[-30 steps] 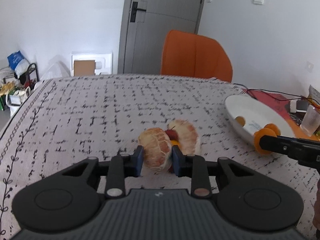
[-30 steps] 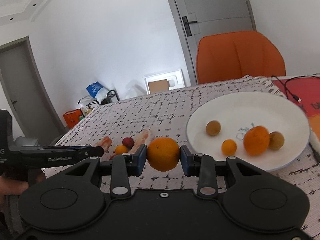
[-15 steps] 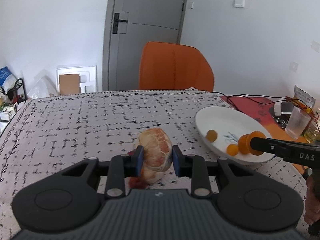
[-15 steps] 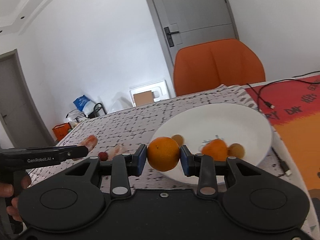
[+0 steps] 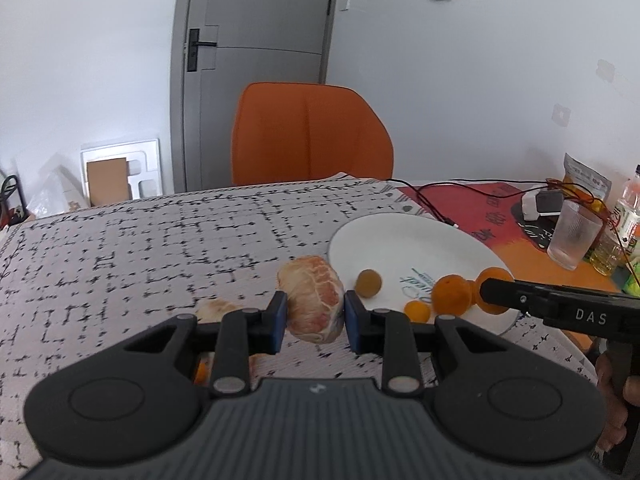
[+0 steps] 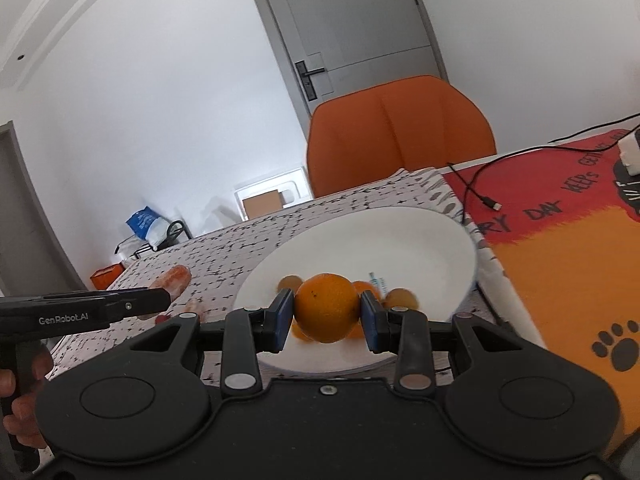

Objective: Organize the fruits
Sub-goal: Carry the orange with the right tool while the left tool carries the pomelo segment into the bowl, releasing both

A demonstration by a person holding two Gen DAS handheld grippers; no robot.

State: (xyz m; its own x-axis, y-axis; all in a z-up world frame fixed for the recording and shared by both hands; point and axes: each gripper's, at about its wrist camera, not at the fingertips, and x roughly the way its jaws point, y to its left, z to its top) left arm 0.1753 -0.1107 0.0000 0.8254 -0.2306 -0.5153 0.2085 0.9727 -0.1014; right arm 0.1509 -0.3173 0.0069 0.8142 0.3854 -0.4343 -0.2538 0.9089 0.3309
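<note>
My left gripper is shut on a peeled grapefruit piece and holds it above the tablecloth, left of the white plate. My right gripper is shut on an orange held over the near part of the plate; it also shows in the left wrist view. On the plate lie a brown round fruit, an orange and a small orange fruit. Another peeled piece lies on the table.
An orange chair stands behind the table. A glass, bottles and black cables sit on a red-orange mat to the plate's right. A patterned tablecloth covers the table.
My left gripper has lifted the peeled piece off the table and carried it right toward the plate. My right gripper has brought the orange over the plate.
</note>
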